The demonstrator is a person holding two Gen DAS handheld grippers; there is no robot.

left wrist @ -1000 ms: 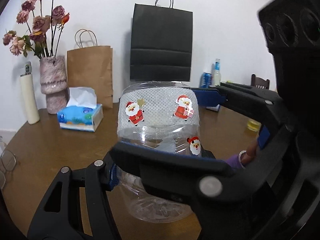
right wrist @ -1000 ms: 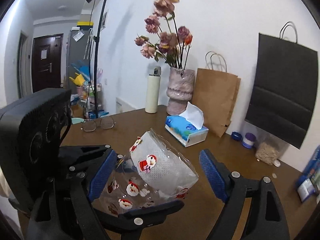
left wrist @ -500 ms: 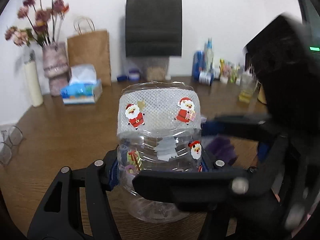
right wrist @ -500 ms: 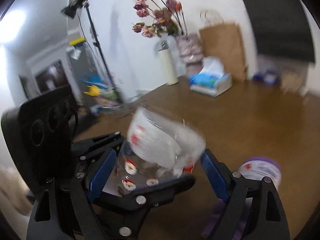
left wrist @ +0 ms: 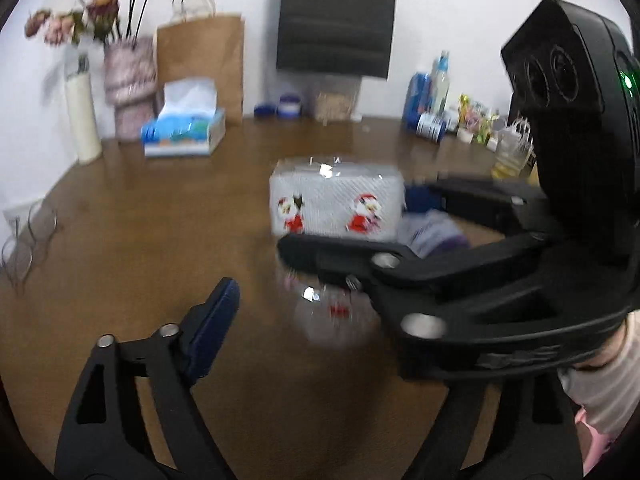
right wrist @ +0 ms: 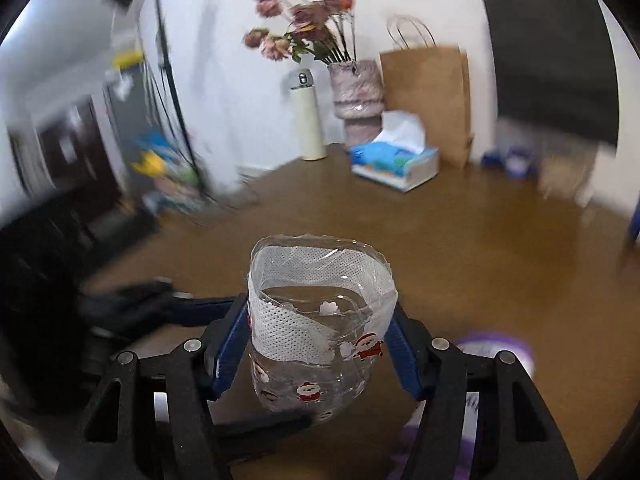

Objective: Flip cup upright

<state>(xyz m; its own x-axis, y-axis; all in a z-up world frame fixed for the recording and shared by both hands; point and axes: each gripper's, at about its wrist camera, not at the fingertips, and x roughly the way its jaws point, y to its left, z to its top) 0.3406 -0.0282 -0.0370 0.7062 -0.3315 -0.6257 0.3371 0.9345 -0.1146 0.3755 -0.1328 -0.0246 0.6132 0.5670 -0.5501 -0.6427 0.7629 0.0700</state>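
The cup (right wrist: 320, 332) is clear plastic with a white mesh band and Santa stickers. It stands upright, open end up. My right gripper (right wrist: 320, 340) is shut on the cup, blue pads on both sides. In the left wrist view the cup (left wrist: 336, 208) sits ahead, held by the right gripper (left wrist: 404, 224). My left gripper (left wrist: 304, 300) is open and empty, drawn back from the cup; only its left finger (left wrist: 212, 316) shows clearly.
A brown wooden table (left wrist: 140, 240) carries a tissue box (left wrist: 184, 132), flower vase (left wrist: 128, 80), white flask (left wrist: 82, 116), paper bags (left wrist: 204, 60), bottles (left wrist: 432, 96) and glasses (left wrist: 24, 240). A purple lid (right wrist: 500, 352) lies by the cup.
My left gripper let go of the cup and pulled back. My right gripper closed on the cup, which now stands upright.
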